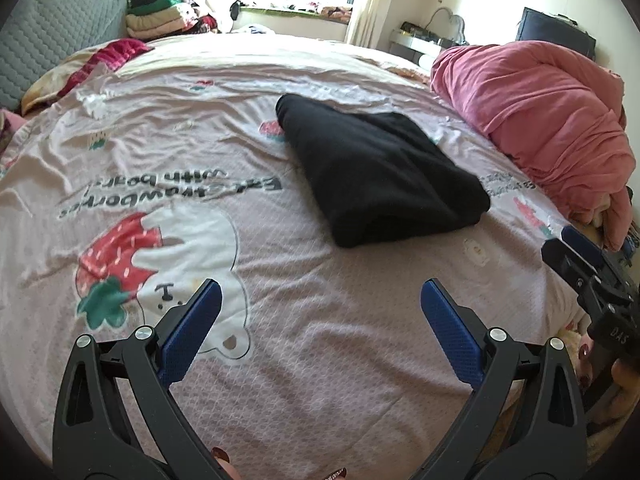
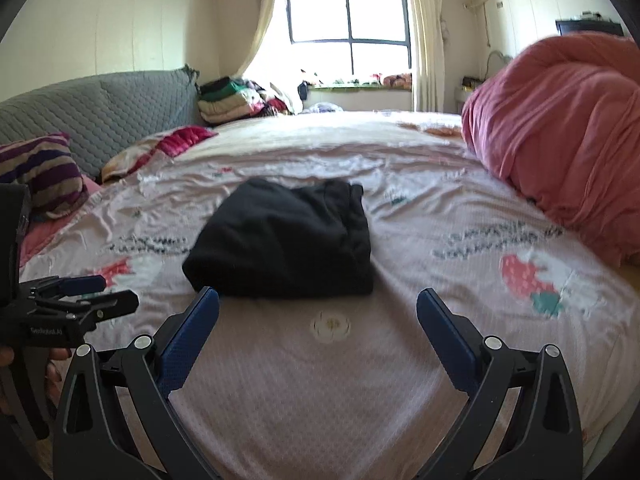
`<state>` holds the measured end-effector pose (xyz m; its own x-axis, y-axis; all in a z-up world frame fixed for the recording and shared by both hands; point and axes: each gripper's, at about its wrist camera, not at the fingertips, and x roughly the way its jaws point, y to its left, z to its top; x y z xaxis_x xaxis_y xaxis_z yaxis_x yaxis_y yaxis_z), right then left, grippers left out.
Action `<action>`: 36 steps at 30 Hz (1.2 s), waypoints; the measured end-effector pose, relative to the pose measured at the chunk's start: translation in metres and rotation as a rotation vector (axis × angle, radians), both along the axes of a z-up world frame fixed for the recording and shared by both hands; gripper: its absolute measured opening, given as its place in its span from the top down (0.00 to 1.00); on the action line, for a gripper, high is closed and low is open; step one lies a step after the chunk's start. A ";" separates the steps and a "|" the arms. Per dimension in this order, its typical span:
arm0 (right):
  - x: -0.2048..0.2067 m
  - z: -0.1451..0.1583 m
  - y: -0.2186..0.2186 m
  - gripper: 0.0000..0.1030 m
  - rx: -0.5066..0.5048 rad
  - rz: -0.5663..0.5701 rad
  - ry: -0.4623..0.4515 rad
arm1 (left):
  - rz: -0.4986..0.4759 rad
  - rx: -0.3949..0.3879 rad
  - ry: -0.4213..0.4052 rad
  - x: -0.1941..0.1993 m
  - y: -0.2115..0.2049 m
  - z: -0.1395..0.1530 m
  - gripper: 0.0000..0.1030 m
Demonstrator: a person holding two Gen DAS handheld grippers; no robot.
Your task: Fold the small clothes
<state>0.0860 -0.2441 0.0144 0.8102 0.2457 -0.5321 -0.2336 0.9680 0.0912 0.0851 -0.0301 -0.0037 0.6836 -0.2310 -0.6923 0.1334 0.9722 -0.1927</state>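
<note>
A black garment (image 1: 380, 168) lies folded into a compact rectangle on the pink bedsheet (image 1: 300, 320); it also shows in the right wrist view (image 2: 284, 240). My left gripper (image 1: 320, 296) is open and empty, held over the sheet short of the garment, which lies ahead and to its right. My right gripper (image 2: 318, 304) is open and empty, just short of the garment's near edge. The right gripper also shows at the right edge of the left wrist view (image 1: 576, 252). The left gripper shows at the left edge of the right wrist view (image 2: 108, 292).
A bundled red-pink quilt (image 1: 540, 120) fills the bed's right side. A grey quilted headboard (image 2: 100, 112), striped pillow (image 2: 40, 172) and red patterned cloth (image 2: 160, 144) lie on the left. Stacked clothes (image 2: 228, 100) sit at the far end by the window.
</note>
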 end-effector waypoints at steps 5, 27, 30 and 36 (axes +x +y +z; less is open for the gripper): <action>0.000 -0.014 0.001 0.04 0.003 -0.010 0.035 | 0.024 0.010 0.019 0.002 0.008 -0.007 0.09; -0.002 -0.012 0.001 0.04 0.005 -0.019 0.040 | 0.007 -0.004 0.049 0.001 0.006 -0.009 0.09; -0.002 -0.012 0.001 0.04 0.005 -0.023 0.043 | 0.006 -0.003 0.050 0.001 0.006 -0.009 0.09; -0.001 -0.012 -0.001 0.04 0.005 -0.023 0.046 | 0.006 0.007 0.054 0.001 0.004 -0.009 0.09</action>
<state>0.0849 -0.2448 0.0025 0.7906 0.2303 -0.5674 -0.2068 0.9726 0.1066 0.0858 -0.0256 -0.0126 0.6463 -0.2217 -0.7302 0.1168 0.9743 -0.1925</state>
